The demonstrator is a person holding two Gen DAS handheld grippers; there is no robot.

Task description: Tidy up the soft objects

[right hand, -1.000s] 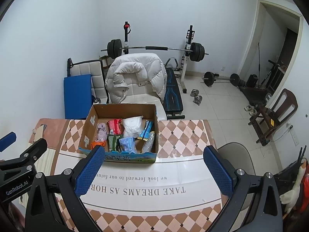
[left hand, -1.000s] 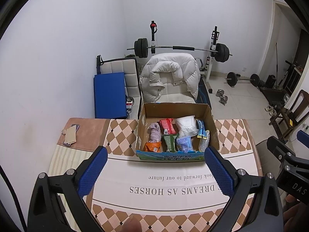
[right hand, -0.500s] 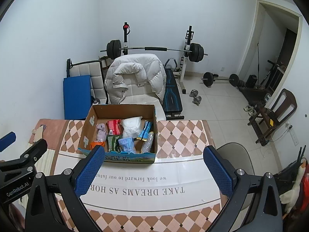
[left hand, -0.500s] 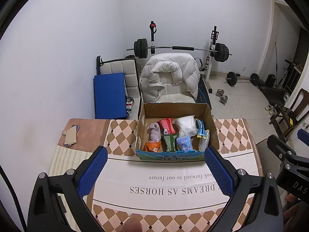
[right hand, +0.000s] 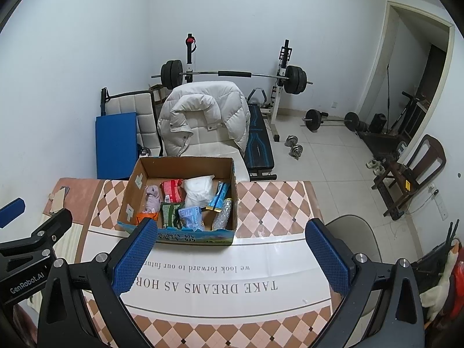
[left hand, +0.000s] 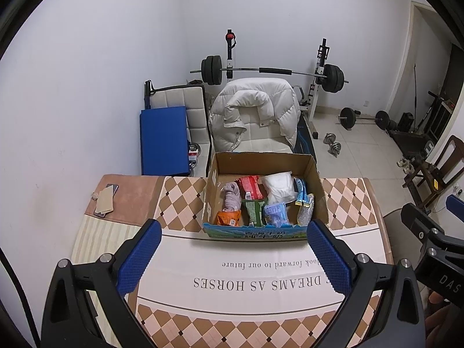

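Note:
An open cardboard box (left hand: pixel 216 191) stands at the far side of the table; it also shows in the right wrist view (right hand: pixel 136 187). Inside lie several soft items: a mauve cloth (left hand: pixel 232 198), a red packet (left hand: pixel 250 187), a white bag (left hand: pixel 277 187), a green packet (left hand: pixel 254 212), an orange packet (left hand: pixel 229 218) and a light blue pack (left hand: pixel 276 214). My left gripper (left hand: pixel 230 256) is open and empty, held above the table in front of the box. My right gripper (right hand: pixel 232 253) is open and empty, in front of the box's right half.
The table has a checked cloth with a white printed panel (left hand: pixel 255 281). A phone and a card (left hand: pixel 104 200) lie at its far left. Behind the table stands a chair with a white jacket (left hand: pixel 255 116), a blue mat (left hand: pixel 163 139), and a barbell rack (left hand: pixel 272 71).

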